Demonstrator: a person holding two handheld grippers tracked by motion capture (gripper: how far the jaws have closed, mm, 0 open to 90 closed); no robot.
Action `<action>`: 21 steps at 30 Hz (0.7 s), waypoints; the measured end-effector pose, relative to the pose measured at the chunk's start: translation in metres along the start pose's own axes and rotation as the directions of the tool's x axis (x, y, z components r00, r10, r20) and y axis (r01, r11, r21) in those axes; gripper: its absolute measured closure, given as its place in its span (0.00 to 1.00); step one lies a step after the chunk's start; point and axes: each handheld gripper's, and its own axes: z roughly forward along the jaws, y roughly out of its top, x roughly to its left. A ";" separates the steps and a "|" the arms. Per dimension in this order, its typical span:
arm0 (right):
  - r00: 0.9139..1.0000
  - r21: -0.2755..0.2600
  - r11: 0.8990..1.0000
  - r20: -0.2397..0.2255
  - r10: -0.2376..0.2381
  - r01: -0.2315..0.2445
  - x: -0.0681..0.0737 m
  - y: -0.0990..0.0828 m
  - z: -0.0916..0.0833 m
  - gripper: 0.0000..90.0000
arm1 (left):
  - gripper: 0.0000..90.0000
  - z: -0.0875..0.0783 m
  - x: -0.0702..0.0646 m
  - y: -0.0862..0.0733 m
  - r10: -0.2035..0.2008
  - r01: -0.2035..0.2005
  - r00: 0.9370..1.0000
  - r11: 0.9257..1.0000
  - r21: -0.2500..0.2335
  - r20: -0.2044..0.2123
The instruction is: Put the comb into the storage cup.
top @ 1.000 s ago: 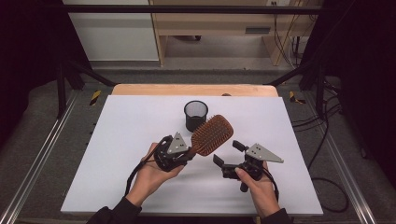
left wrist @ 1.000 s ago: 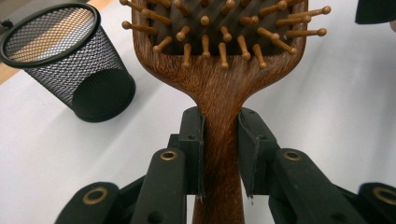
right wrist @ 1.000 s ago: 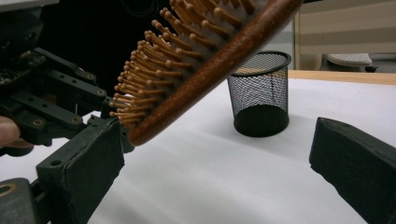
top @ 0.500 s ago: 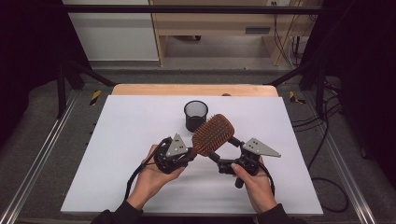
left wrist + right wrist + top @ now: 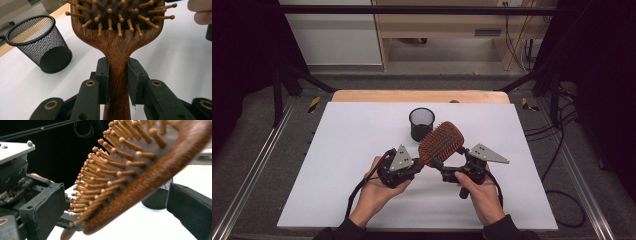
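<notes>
A wooden paddle hairbrush (image 5: 441, 142) hangs tilted above the white table, bristles up and toward me. My left gripper (image 5: 414, 165) is shut on its handle; in the left gripper view both pads clamp the narrow neck (image 5: 117, 75) just below the head (image 5: 117, 47). My right gripper (image 5: 439, 167) is open, close on the brush's right. In the right gripper view its two pads (image 5: 42, 210) stand wide apart on either side of the brush head (image 5: 140, 182), one by the bristle tips and one off the back, neither pressing.
A black wire-mesh cup (image 5: 421, 124) stands upright just behind the brush, near the table's middle; it shows as the cup (image 5: 37, 42) at the left gripper view's left. The white tabletop (image 5: 337, 150) has a wooden strip along its far edge.
My right gripper has moved left and a little up, closing in on the brush until its open jaws flank the head. The left gripper and brush have stayed put.
</notes>
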 end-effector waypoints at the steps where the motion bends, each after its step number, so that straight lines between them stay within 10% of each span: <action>1: 1.000 -0.004 1.000 -0.005 0.007 -0.007 0.001 0.001 0.001 0.03 | 0.81 0.000 -0.001 0.000 -0.001 0.001 1.000 1.000 -0.006 -0.001; 21: 0.996 0.002 0.996 -0.011 0.086 -0.086 0.007 0.008 0.011 0.20 | 0.81 0.002 -0.009 0.000 0.035 -0.036 0.999 0.999 -0.019 -0.035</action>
